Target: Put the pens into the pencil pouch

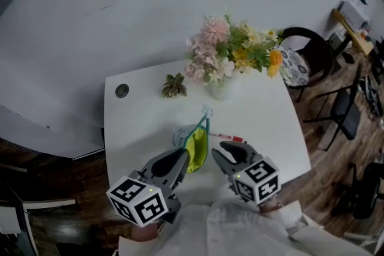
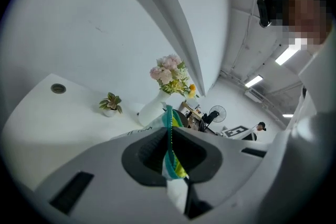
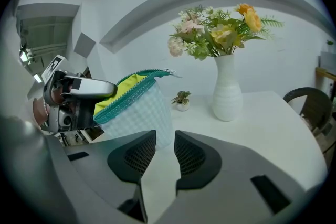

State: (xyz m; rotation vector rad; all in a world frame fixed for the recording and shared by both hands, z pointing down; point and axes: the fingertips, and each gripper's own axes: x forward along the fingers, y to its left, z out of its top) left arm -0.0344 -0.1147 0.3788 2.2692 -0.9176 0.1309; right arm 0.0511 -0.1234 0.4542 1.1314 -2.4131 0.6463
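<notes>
L tongs (image 1: 183,159) (image 2: 169,149) pressed together on the pencil pouch (image 1: 197,150) (image 2: 169,123) (image 3: 139,107). They pinch its teal zipper edge, seen edge-on btwn the pads in the left gripper view. Pouch sits at lower centre of the head view, btwn the two tongs. It has a pale checked outside, yellow lining and teal zip. In the right gripper view its mouth is up and gaping, w/ the L tongs gripping the rim at the frame's left. Can't tell if its bottom touches the table (image 1: 264,117).

R tongs (image 1: 223,156) (image 3: 160,152) spread a little – narrow gap, only bare table showing btwn the pads. They're just beside the pouch on its right side in the head view, not touching it as far as visible.

One pen (image 1: 230,137) w/ red on it lies on the table just above the R tongs in the head view, outside the pouch.

Further up the frame is a white vase (image 1: 221,90) (image 3: 227,89) w/ pink, yellow & orange flowers (image 1: 231,51). A small potted plant (image 1: 174,86) (image 2: 111,103) (image 3: 181,98) sits to its left, w/ a round grommet (image 1: 122,90) (image 2: 58,88) near the table's upper-left corner. Dark chair (image 1: 306,54) sits off the table's upper-right corner.
</notes>
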